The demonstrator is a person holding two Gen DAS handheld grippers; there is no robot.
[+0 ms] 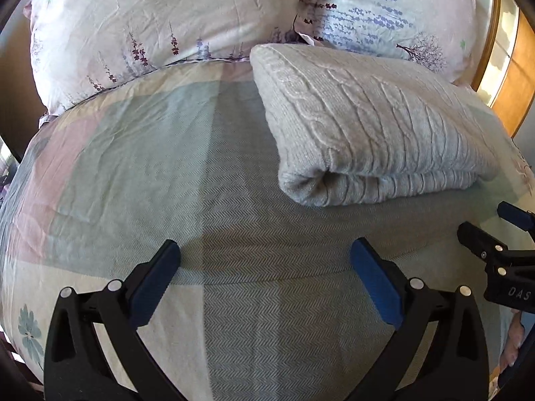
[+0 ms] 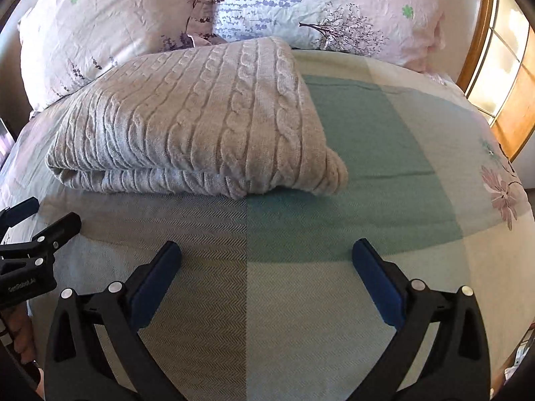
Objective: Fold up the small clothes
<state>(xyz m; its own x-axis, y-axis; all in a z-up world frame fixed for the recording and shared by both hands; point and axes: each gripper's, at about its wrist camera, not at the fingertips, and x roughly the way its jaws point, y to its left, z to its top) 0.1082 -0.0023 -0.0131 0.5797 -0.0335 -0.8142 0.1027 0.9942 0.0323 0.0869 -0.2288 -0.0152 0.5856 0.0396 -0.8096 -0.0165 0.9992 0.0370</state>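
Sweater (image 1: 364, 120), a pale cable-knit one, lies folded into a thick rectangular bundle on the bedspread (image 1: 174, 173). On my left wrist feed it fills the centre right of the frame, with its rolled fold edge facing the camera; on my right wrist feed the same bundle sits in the centre left, its near corner drooping onto the teal patch of the cover.

My left gripper (image 1: 265, 254) hangs low over the bedspread at the bottom of its frame, blue pads (image 1: 157, 280) spread wide with nothing between them. It is apart from the sweater, with a band of herringbone fabric between the fingertips and the knit edge. My right gripper (image 2: 266, 254) is likewise spread wide and empty at the bottom of its own frame, also short of the bundle. Each gripper shows in the other's feed: the right one pokes in at the far right edge of the left view, the left one at the far left edge of the right view.

Behind the sweater, two floral pillows (image 2: 110, 16) lie across the top of both frames, and a wooden frame with window panes (image 2: 501, 53) sits at the upper right.
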